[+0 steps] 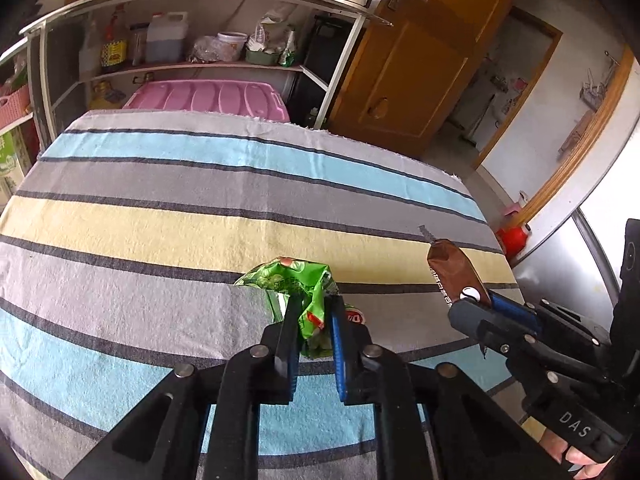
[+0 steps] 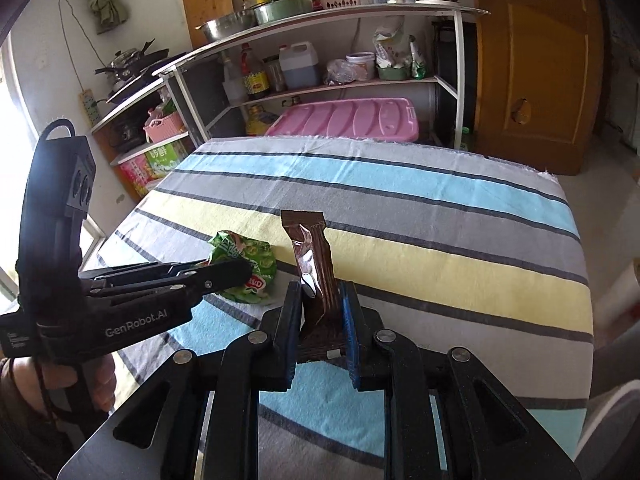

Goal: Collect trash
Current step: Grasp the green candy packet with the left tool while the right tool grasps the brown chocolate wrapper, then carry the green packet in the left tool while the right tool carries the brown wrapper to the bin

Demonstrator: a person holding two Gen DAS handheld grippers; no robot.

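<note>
striped tablecloth (image 1: 160, 216), left gripper (image 1: 314, 308) pinching green wrapper (image 1: 296, 280) (crumpled), right gripper (image 2: 320, 300) clamping brown wrapper (image 2: 310, 256)

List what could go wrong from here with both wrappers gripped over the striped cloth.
1. The left gripper pinches only a fold of the crumpled green wrapper; it might slip free when lifted.
2. The brown wrapper stands tall out of the right gripper, held near its lower end, so it could bend or slide out.
3. The grippers are close together; they could bump while moving off.
</note>
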